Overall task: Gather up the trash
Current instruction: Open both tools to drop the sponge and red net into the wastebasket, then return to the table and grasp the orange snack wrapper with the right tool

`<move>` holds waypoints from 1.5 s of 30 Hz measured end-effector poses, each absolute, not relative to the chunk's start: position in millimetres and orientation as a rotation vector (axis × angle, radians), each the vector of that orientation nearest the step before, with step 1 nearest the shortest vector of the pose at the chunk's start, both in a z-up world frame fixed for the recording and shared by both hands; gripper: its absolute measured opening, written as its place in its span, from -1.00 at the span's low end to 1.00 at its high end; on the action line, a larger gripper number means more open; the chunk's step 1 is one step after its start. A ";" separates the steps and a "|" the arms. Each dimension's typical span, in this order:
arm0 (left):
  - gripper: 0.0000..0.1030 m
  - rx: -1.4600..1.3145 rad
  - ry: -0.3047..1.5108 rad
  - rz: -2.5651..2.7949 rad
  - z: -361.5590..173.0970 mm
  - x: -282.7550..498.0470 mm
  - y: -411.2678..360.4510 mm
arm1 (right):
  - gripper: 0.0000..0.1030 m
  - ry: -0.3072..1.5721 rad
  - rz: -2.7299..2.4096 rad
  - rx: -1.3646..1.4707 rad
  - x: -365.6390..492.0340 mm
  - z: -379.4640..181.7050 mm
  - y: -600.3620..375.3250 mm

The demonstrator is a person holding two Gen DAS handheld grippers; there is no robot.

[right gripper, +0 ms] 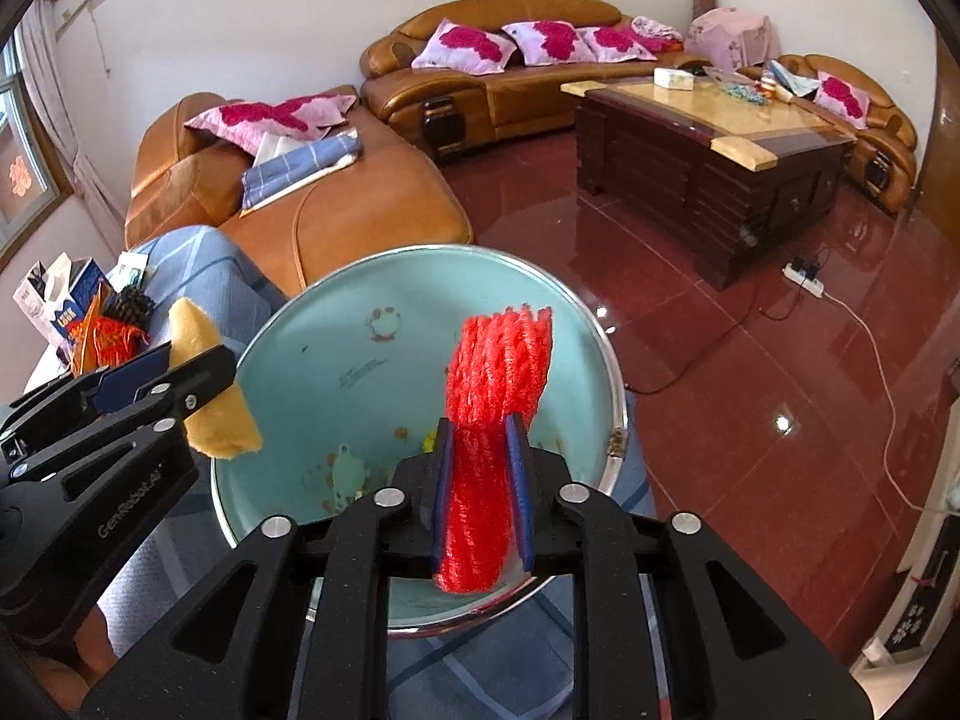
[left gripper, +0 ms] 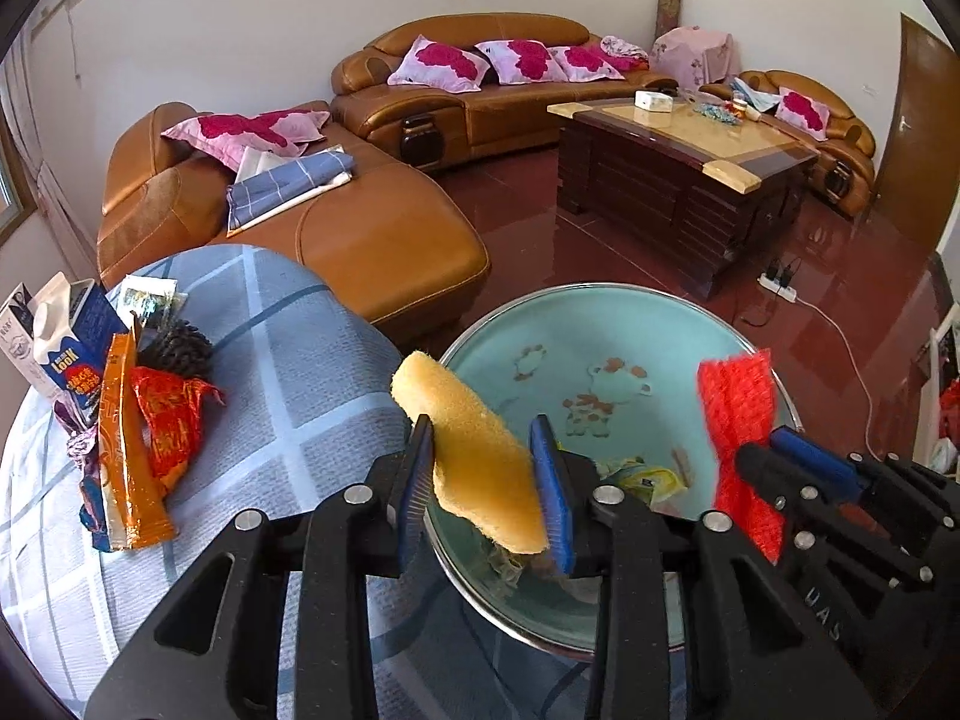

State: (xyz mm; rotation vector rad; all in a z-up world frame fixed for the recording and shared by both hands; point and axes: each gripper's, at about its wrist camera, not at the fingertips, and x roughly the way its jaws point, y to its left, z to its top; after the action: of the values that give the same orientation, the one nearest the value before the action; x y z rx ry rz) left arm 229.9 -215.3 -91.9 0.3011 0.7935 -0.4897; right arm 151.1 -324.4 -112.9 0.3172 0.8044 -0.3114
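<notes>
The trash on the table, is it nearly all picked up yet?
Not yet. A few scraps already lie in the green basin. Right now the left tool holds a yellow sponge and the right tool holds red netting, both above the basin. Still left on the blue cloth: a milk carton, an orange wrapper and other wrappers.

Blue checked cloth under wrappers, milk carton, enamel basin

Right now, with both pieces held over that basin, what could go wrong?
The yellow sponge hangs partly over the basin's rim on the table side, so it might land on the blue cloth. The red mesh is light and could cling to the right gripper's fingers.
</notes>
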 end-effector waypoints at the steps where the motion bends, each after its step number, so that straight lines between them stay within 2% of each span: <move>1: -0.23 0.302 0.792 -0.475 -92.0 230.9 -214.9 | -0.39 0.811 -0.306 0.318 152.4 -114.0 -324.1; 3: 0.02 0.298 0.782 -0.469 -90.4 230.7 -214.0 | -0.28 0.804 -0.307 0.323 151.9 -114.3 -323.2; 9: 0.31 0.302 0.753 -0.430 -81.0 228.3 -204.4 | -0.27 0.733 -0.347 0.343 139.7 -97.8 -327.7; 11: 0.48 0.284 0.743 -0.394 -75.8 229.2 -194.7 | -0.10 0.701 -0.367 0.349 133.9 -90.6 -329.5; 14: 0.62 0.256 0.727 -0.365 -69.7 227.6 -181.8 | 0.18 0.660 -0.388 0.349 125.9 -81.6 -327.6; 16: 0.74 0.239 0.723 -0.341 -65.9 227.4 -172.0 | 0.30 0.646 -0.390 0.351 123.6 -78.6 -324.6; 19: 0.78 0.228 0.709 -0.320 -60.2 224.7 -158.6 | 0.45 0.622 -0.393 0.356 122.2 -73.6 -318.3; 24: 0.83 0.215 0.699 -0.283 -53.7 219.8 -132.8 | 0.47 0.621 -0.372 0.348 126.5 -68.0 -304.1; 26: 0.88 0.204 0.702 -0.268 -53.5 219.4 -124.1 | 0.55 0.617 -0.359 0.342 127.5 -66.5 -294.9; 45: 0.88 0.113 0.734 -0.110 -52.5 220.6 -1.4 | 0.59 0.624 -0.189 0.237 167.7 -48.3 -182.3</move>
State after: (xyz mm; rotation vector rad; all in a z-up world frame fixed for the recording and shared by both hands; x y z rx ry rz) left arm 220.6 -1.4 -52.5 0.1133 0.7345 -0.1096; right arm 167.7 -182.3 -48.3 0.2368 0.6244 -0.1890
